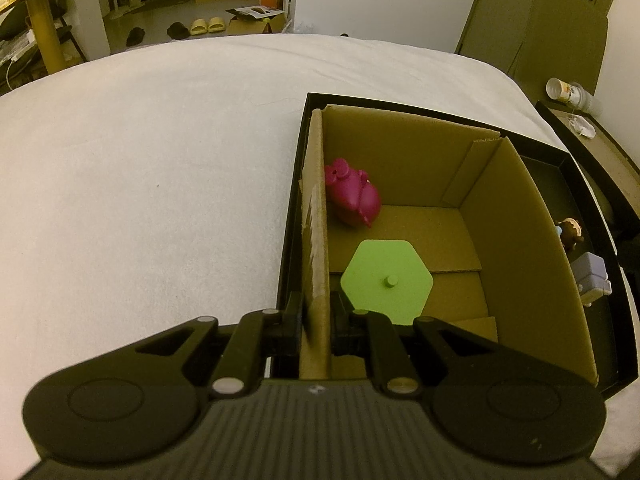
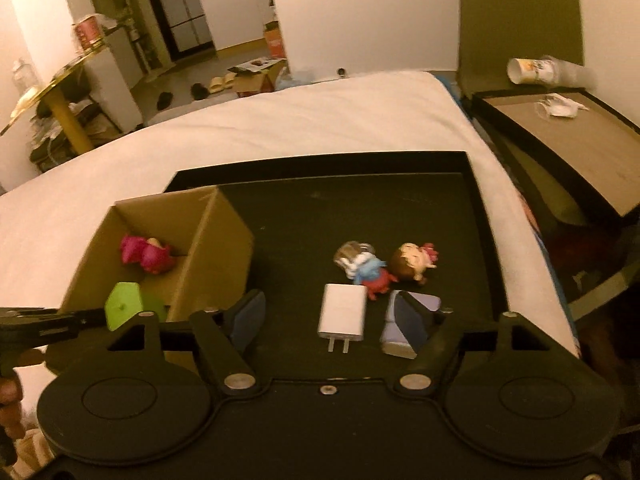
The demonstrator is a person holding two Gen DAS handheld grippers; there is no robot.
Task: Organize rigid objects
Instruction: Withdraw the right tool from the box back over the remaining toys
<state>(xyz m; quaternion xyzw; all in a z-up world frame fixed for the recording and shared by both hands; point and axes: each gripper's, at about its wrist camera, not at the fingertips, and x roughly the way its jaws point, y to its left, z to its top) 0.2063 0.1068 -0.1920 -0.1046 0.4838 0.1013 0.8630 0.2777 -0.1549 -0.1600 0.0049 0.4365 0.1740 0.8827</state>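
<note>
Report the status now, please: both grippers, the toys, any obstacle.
Left gripper shut on cardboard box wall. Right gripper open, over white charger. Pink toy, green lid already boxed. No obstacle seen.

The black tray's (image 2: 476, 208) far half lay bare and passable. Near its front edge, the white charger (image 2: 342, 312), lavender block (image 2: 424, 304) and figurines (image 2: 384, 266) crowded together, and the cardboard box (image 2: 224, 240) walled its left side.

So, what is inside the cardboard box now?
Inside the cardboard box lie a pink toy and a green hexagonal piece with a small peg. The near corner of the floor is covered by the left tool.
</note>
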